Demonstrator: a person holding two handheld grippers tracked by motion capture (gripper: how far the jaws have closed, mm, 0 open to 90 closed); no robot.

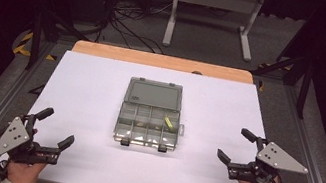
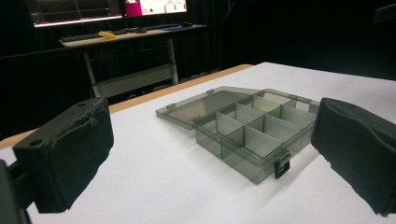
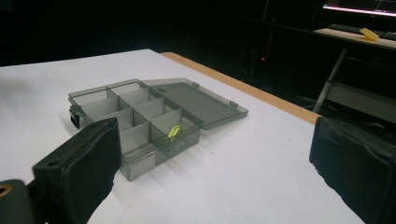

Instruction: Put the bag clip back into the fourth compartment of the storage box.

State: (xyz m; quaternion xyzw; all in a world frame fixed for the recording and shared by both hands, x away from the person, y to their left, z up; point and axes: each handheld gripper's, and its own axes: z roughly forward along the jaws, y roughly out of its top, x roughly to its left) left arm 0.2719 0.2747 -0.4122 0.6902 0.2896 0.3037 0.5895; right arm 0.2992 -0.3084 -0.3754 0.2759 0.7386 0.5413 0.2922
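High view has the clear grey compartment box (image 1: pixel 150 114) sitting in the middle of the white table (image 1: pixel 86 83), lid (image 1: pixel 154 93) flipped fully open and lying flat on the far side. The two black latches (image 1: pixel 124 141) on the near edge are undone. Inside one of the right-hand compartments there's a small yellow piece (image 1: pixel 168 122); the other cells look empty as far as I can tell, though there's some glare near the front row.

Left gripper (image 1: pixel 54 126) is parked near the bottom left corner of the table, well apart from the box, jaws spread wide with nothing between them. Right gripper (image 1: pixel 237 146) is the same deal at the right, jaws spread and empty, also well clear of the box.

So my read: opening is done, and one yellow piece is in the box. What's left is probably handling that piece or closing the lid and snapping the latches, and neither hand has started reaching for it. Feels like a pause between steps
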